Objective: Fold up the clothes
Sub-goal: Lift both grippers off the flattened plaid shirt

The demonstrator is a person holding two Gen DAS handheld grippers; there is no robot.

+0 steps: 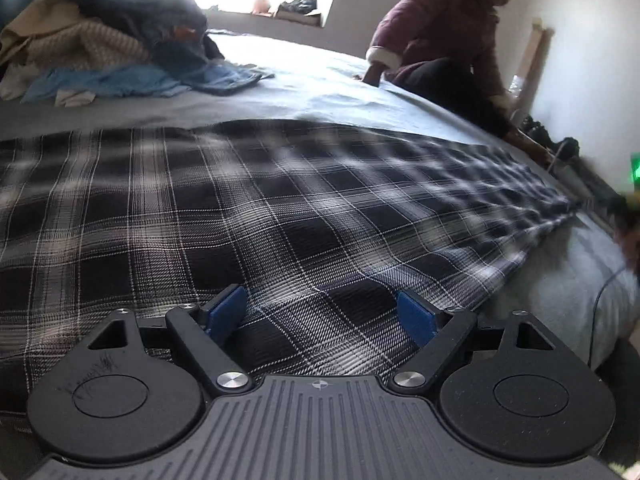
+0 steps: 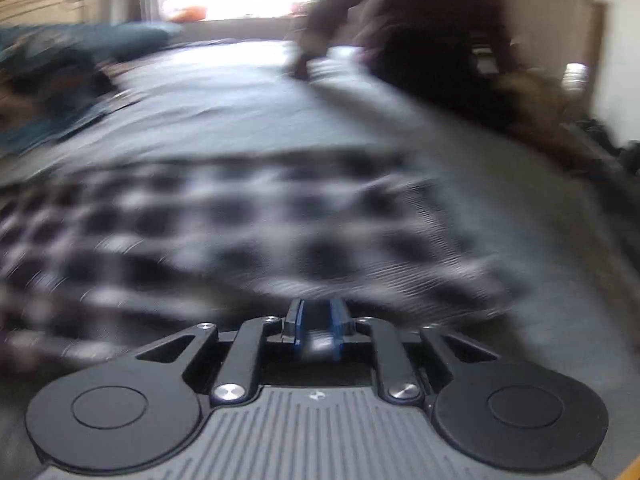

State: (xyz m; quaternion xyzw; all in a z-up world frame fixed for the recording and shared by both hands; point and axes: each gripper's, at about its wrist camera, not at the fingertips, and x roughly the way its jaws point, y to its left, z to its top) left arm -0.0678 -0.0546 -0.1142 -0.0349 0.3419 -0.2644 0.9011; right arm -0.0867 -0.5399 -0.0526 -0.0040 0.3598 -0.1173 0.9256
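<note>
A black-and-white plaid garment [image 1: 248, 208] is seen spread flat across the grey bed [image 1: 320, 84], with the left tongs [image 1: 320, 316] held wide above its near edge and nothing caught between the blue pads [image 1: 226, 314]. The right tongs [image 2: 318, 334] are seen through heavy blur, parted only a narrow slit, and whether cloth sits in that slit cannot be told. A heap of clothes [image 1: 100, 44] is piled at the far left of the bed, and a person in a maroon jacket [image 1: 444, 32] is crouched at the far right.

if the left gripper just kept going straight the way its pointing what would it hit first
Most likely the plaid cloth spread flat on the bed. The left gripper tilts down over it with jaws wide and empty, nothing between. How far ahead it would touch is hard to judge.
</note>
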